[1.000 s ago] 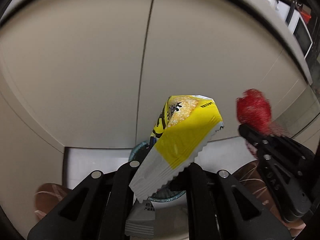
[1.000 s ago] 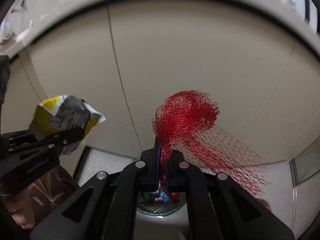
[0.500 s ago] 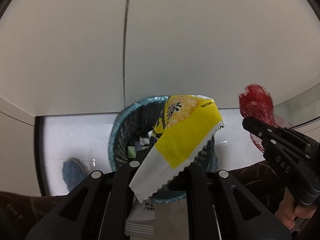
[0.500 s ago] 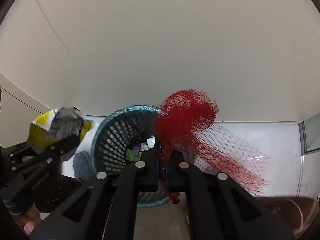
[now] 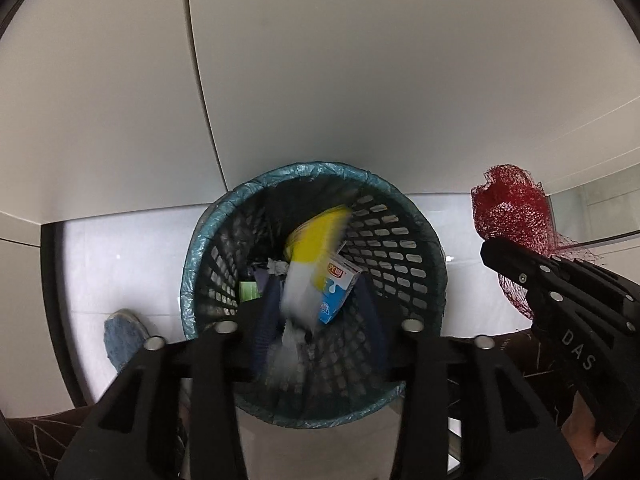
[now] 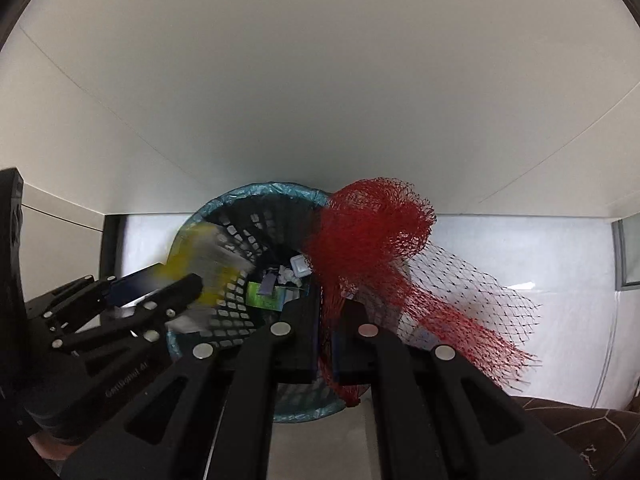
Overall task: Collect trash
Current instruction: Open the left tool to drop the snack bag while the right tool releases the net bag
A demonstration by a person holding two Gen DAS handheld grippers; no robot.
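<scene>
A black mesh waste basket with a blue liner [image 5: 400, 248] [image 6: 240, 308] stands on the floor below both grippers. My left gripper [image 5: 316, 316] is open over it, and the yellow and white snack wrapper [image 5: 316, 248] [image 6: 208, 264] is blurred, falling between its fingers into the basket. A blue and white milk carton [image 5: 336, 292] and other scraps lie inside. My right gripper [image 6: 328, 320] is shut on a red mesh net bag [image 6: 372, 248] [image 5: 508, 212], held at the basket's right rim.
Beige cabinet doors [image 5: 360, 80] rise right behind the basket. The floor [image 6: 520, 248] is white tile. A blue shoe [image 5: 122, 336] is to the left of the basket, and patterned brown fabric [image 6: 580, 432] lies at the bottom edge.
My left gripper has opened and let go of the yellow wrapper, which now drops into the basket. Both grippers have tilted further down over the basket. The right still grips the net.
</scene>
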